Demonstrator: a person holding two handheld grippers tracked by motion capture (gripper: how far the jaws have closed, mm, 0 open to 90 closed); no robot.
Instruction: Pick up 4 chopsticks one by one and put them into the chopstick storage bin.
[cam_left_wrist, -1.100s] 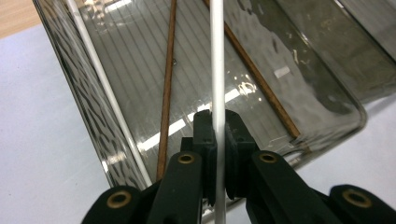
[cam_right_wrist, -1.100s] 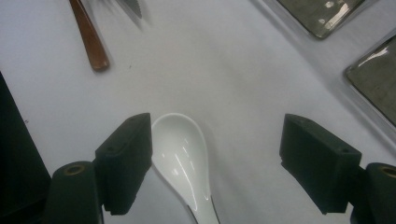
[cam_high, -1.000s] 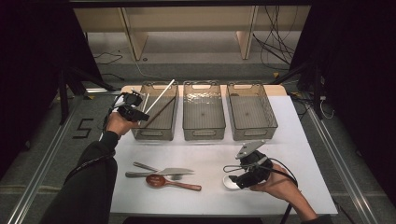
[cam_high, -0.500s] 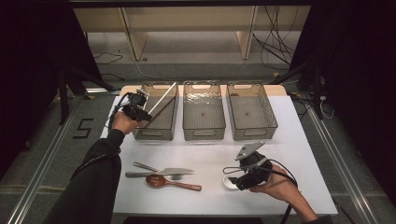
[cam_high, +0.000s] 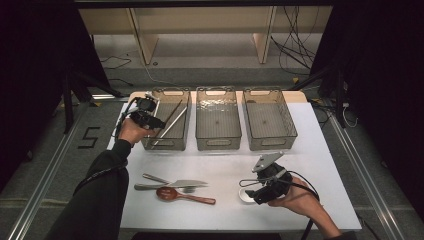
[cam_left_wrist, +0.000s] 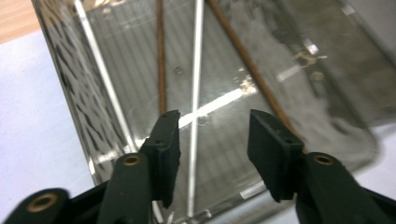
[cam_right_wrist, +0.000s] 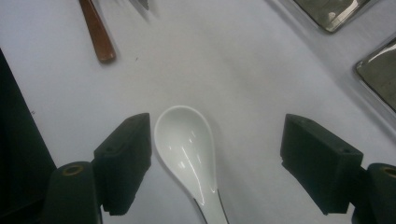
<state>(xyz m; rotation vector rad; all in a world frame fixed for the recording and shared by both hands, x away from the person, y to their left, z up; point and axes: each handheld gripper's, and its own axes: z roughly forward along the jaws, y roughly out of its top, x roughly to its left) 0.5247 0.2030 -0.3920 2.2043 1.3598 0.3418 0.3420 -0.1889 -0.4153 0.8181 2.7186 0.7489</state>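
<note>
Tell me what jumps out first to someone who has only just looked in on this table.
Three clear plastic bins stand in a row at the back of the white table. The left gripper, its jaws just opened, hangs over the leftmost bin, where thin chopsticks lie. Near the front, the right gripper straddles a white ceramic soup spoon, jaws wide and not touching it.

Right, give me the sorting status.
Done: chopsticks lie in the left bin; the left gripper has just been opening its jaws above them, nothing pinched. In hand: the right gripper stands open around the white spoon. Left: brown spoon and metal cutlery on the table.
</note>
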